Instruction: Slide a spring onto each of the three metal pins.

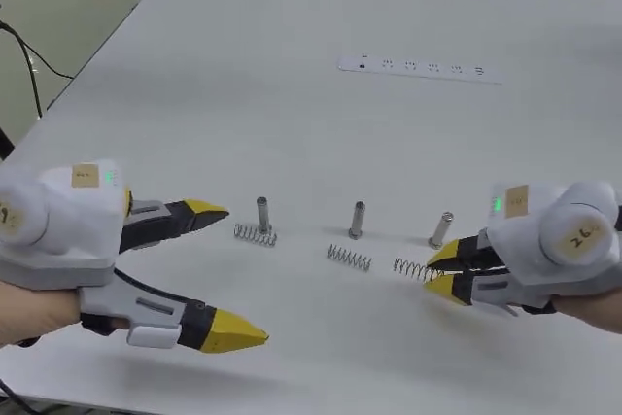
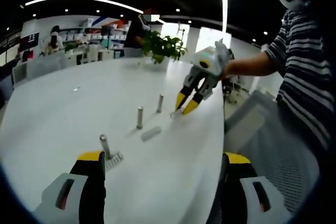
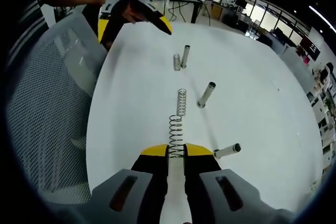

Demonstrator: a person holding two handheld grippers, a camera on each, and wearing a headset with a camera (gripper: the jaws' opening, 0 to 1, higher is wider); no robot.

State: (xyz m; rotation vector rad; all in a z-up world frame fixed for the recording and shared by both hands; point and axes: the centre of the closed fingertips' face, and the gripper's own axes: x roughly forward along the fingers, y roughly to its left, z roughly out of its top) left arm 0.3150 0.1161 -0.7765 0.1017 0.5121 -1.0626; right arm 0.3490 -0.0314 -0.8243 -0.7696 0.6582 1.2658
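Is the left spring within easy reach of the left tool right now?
Probably yes: the left tool is open and nothing stands between it and the left spring.

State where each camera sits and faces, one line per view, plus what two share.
Head view: headset, looking down at table, left gripper, right gripper, a hand.
Left gripper view: between its open jaws, toward the right gripper; striped sleeve shows.
Right gripper view: over its clamped spring, toward the left gripper.
Both gripper views share the three pins.
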